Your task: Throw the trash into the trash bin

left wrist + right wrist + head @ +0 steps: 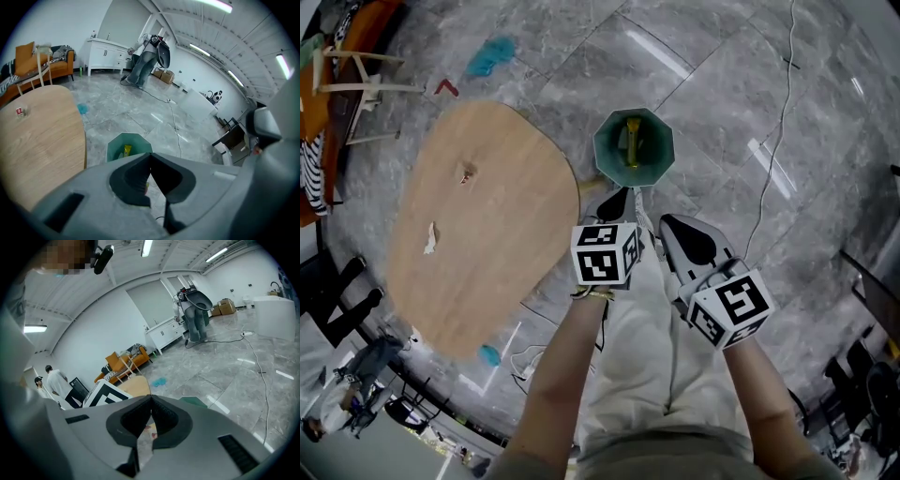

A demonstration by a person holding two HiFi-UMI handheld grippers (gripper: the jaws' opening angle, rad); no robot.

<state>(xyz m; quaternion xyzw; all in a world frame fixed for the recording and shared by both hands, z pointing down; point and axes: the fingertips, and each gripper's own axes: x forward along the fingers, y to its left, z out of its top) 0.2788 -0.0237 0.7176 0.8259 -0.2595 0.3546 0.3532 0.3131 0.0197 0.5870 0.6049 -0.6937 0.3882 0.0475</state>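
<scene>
Trash (632, 139) lies inside the trash bin (609, 155), just beyond the closed, empty left gripper (614, 202).

Grey marble floor (722, 94), wooden table (478, 234), orange sofa (28, 70), white walls (61, 18).

A large open office or lab hall: grey marble floor tiles (722, 112), white walls, long ceiling strip lights (208, 3), white cabinets (105, 54), an orange sofa (44, 65), cardboard boxes (227, 306), a loose cable (778, 141) across the floor, and people standing (56, 380) at the far wall.
</scene>
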